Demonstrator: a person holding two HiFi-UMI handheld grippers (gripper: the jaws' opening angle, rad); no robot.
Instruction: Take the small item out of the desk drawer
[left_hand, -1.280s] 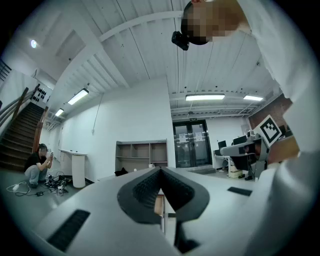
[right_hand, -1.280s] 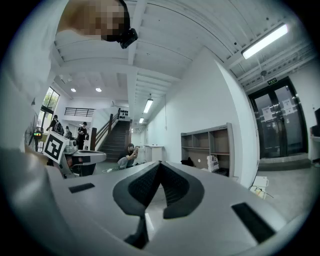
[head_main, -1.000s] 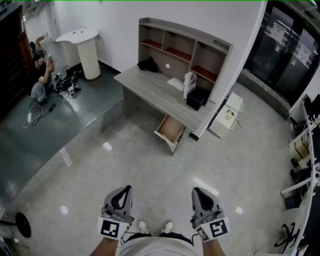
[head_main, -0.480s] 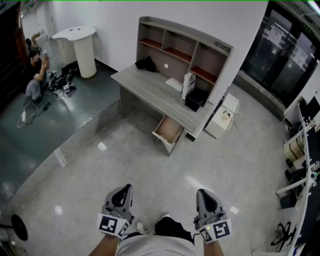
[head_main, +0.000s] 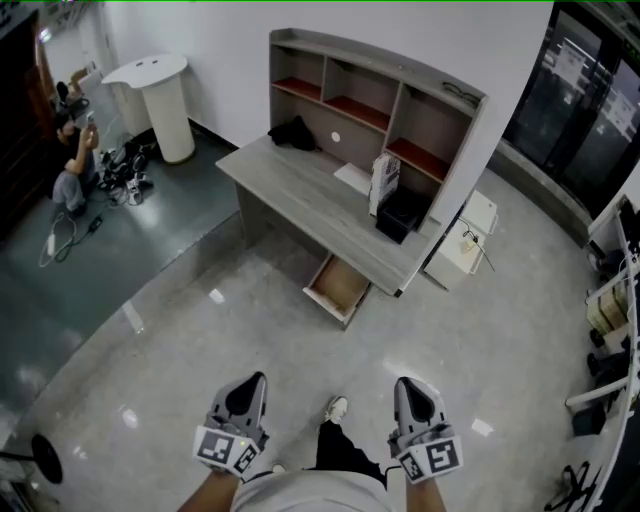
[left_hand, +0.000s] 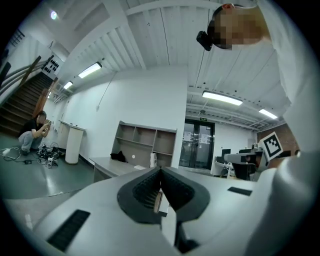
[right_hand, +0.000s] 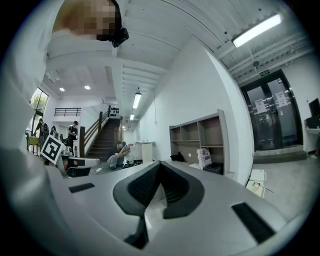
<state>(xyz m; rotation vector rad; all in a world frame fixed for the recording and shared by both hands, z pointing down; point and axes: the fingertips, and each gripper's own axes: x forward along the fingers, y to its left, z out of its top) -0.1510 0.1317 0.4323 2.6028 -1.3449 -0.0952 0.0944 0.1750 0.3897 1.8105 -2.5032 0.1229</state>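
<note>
A grey desk (head_main: 300, 195) with a shelf hutch stands against the white wall some way ahead. Its drawer (head_main: 340, 285) hangs pulled out under the desk's right end; the inside looks tan, and no small item can be made out in it from this distance. My left gripper (head_main: 250, 382) and right gripper (head_main: 408, 384) are held low at the bottom of the head view, far from the desk. Both have their jaws together with nothing between them, as the left gripper (left_hand: 160, 172) and the right gripper (right_hand: 159, 167) show in their own views.
On the desk sit a black cloth (head_main: 295, 130), a white carton (head_main: 382, 178) and a black box (head_main: 402, 214). A white unit (head_main: 466, 236) stands right of the desk. A person (head_main: 72, 165) crouches by cables at far left, near a white pedestal table (head_main: 160, 90). Glass doors lie to the right.
The desk and open drawer have drawn slightly nearer and turned in the head view as the person steps forward. Both grippers stay shut and low.
</note>
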